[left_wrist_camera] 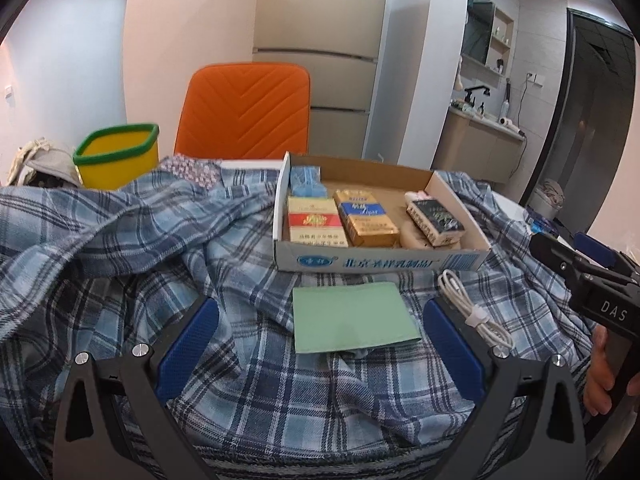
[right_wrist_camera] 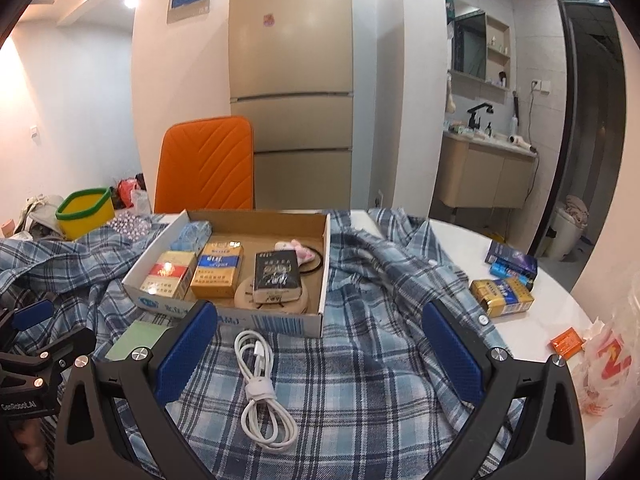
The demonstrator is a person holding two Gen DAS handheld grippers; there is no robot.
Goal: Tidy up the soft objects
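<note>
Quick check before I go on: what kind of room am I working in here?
Most likely a small home or apartment, at a dining table. A tall fridge stands behind an orange chair, and a washbasin vanity with a mirror cabinet sits in an alcove to the right.

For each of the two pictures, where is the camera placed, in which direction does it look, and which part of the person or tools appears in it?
Left wrist: on the left gripper, facing forward at the green cloth and cardboard box; a hand holding the right gripper shows at right.
Right wrist: on the right gripper, facing the white cable and plaid shirt; the left gripper shows at left.
Shared: box, cable, cloth, shirt, orange chair.
</note>
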